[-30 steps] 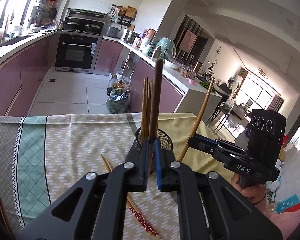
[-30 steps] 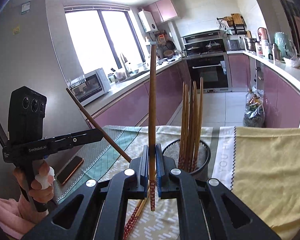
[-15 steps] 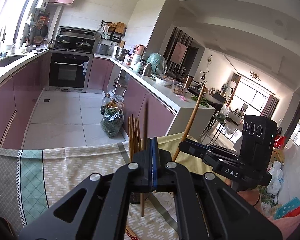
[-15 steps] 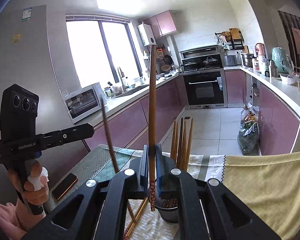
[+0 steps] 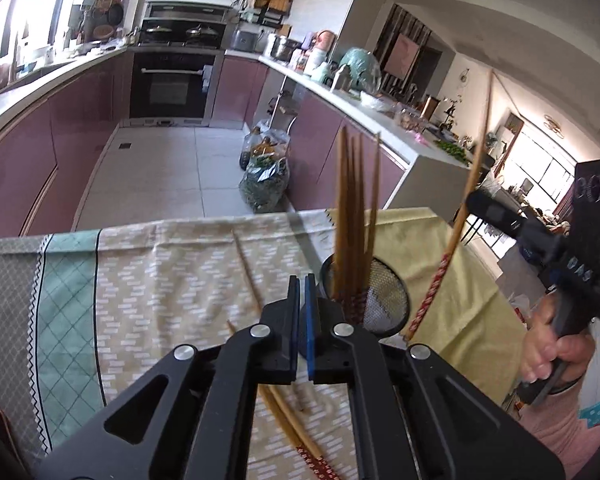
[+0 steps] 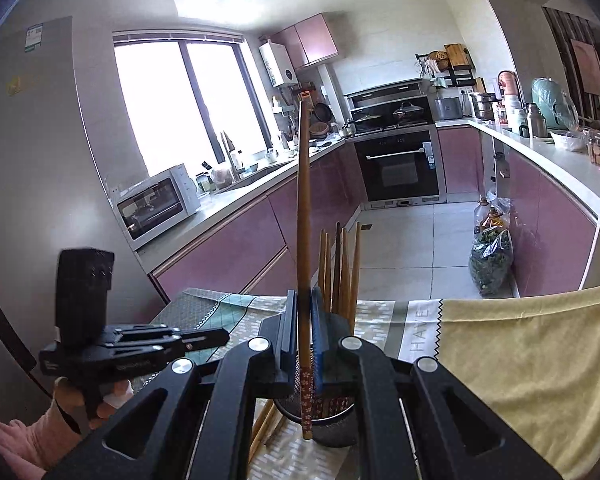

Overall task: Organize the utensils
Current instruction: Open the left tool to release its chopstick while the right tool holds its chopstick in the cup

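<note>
While right tongs [image 6: 303, 334] clamp a chopstick [image 6: 303, 216], left tongs [image 5: 302, 312] close empty.

Patterned tablecloth [image 5: 148, 280] carries mesh holder [image 5: 384, 300] and loose chopsticks [image 5: 288, 420].

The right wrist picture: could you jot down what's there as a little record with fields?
Right tongs: shut on one upright brown wooden chopstick with red patterned end
Black wire-mesh holder: on the table, wooden chopsticks standing in it
Left tongs: shut, empty
Patterned beige tablecloth: loose chopsticks lying beside holder
</note>
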`<state>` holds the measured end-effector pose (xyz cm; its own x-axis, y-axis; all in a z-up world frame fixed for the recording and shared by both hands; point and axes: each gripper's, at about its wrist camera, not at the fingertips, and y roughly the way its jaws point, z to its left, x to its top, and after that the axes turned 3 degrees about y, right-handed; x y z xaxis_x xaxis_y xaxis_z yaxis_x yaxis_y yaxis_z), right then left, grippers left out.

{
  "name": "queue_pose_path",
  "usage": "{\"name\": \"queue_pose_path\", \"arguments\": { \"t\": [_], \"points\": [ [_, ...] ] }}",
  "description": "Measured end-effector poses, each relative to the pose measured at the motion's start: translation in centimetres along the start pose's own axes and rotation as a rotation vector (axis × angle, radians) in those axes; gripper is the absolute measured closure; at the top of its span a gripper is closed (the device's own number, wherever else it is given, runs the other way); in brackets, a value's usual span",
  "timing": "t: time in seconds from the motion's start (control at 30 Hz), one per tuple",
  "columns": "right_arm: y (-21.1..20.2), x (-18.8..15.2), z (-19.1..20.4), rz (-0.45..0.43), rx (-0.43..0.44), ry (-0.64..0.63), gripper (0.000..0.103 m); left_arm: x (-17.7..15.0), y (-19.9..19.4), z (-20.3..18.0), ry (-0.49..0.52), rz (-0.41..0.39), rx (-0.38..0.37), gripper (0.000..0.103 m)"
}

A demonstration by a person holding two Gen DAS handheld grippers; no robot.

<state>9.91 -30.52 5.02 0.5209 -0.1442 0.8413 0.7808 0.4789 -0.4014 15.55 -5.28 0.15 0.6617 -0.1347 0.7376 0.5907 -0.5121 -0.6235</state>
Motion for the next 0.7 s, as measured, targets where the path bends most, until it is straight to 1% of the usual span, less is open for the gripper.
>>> {"name": "queue_pose_path", "arguments": {
  "t": [0.07,0.2,0.23,0.3,0.5,0.6,0.7],
  "points": [
    [-0.1,0.3,-0.1,-0.014,0.001,0.005,0.097,-1.0,1.8,0.7,0.000,0.047,0.027,0.101],
    [0.0,0.6,-0.1,-0.041,-0.012,-0.004,0.097,-2.4,5.3,1.9,0.001,0.111,0.067,0.099],
    [0.2,0.7,0.0,-0.046,-0.019,-0.011,0.097,-2.5,6.0,2.0,0.007,0.121,0.081,0.096],
    [0.7,0.7,-0.1,-0.047,-0.035,-0.016,0.097,-2.8,7.7,2.3,0.008,0.150,0.093,0.088],
    [2.4,-0.1,-0.7,-0.020,-0.070,-0.014,0.097,-2.6,11.6,2.4,0.030,0.205,0.131,0.076],
    [3.2,-0.7,-0.7,0.005,-0.083,-0.019,0.097,-2.3,13.0,2.2,0.045,0.227,0.152,0.074],
    [3.8,-1.2,-0.9,0.036,-0.094,-0.022,0.097,-1.8,14.4,2.2,0.054,0.248,0.184,0.078]
  ]
}}
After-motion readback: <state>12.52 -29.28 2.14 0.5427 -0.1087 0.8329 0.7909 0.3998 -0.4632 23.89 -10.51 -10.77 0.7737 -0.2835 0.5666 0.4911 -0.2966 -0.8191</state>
